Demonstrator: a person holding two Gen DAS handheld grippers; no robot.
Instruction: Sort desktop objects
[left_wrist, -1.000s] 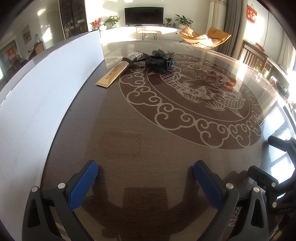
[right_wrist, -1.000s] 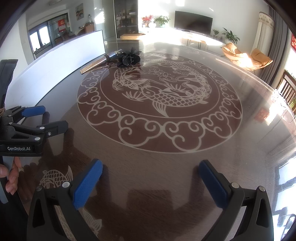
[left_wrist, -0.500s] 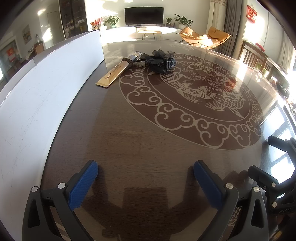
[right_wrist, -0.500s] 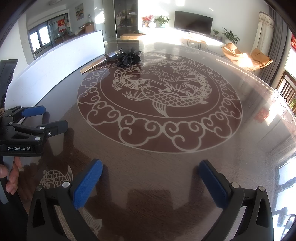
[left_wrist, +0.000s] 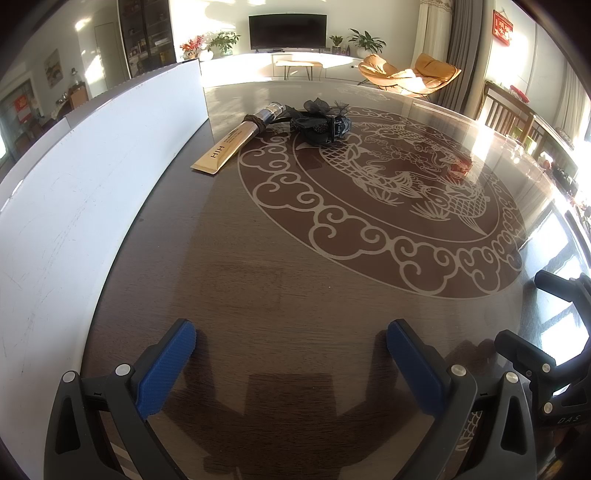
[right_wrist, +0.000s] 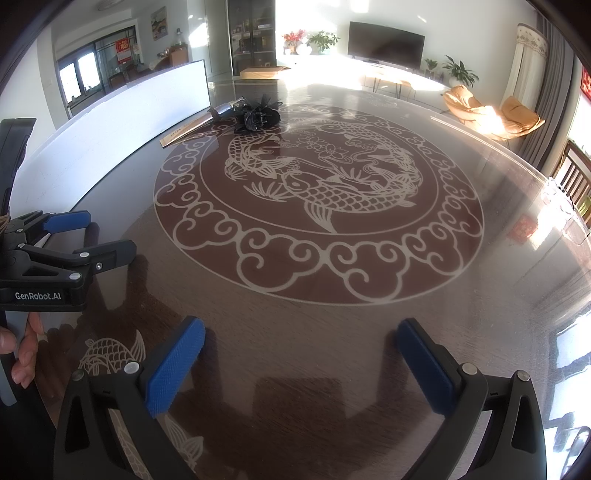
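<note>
Table (left_wrist: 258, 302): dark wood under a glossy sheet, fills both views; low sun glare at 2 to 3 o'clock in the left wrist view.
Medallion (right_wrist: 317, 206): large round pale-line print at table centre, fish and flowers inside a scrolled cloud border.
White board (left_wrist: 74, 192): upright along the table edge, running from 8 to 11 o'clock in the left wrist view; far end stops near the tube.
Left gripper (left_wrist: 291, 354): low over bare wood at 6 o'clock, blue pads spread wide, nothing between them. Seen side-on from the right wrist camera at 9 o'clock (right_wrist: 88, 236), with a person's fingers (right_wrist: 24, 354) on the handle below it.
Right gripper (right_wrist: 301, 350): low over the near table at 6 o'clock, blue pads wide apart, holding nothing. Part of its black frame visible at 4 o'clock in the left wrist view.
Tube (left_wrist: 231, 147): long flat tan tube with dark lettering and a silver cap, lying at about 11 o'clock on the far side of the table, crimped end toward the camera, cap end next to the black item. Dark band wrapped round its neck.
Black hair accessory (left_wrist: 319, 120): frilly dark bundle at 12 o'clock, resting on the medallion's far rim, touching or overlapping the tube's cap end; exact contact not resolvable. Well apart from both grippers.
Small fish print (right_wrist: 110, 352): on the near table at 7 o'clock in the right wrist view, beside the right gripper's left finger.
Background: television, potted plants, orange lounge chair beyond the far table edge.
</note>
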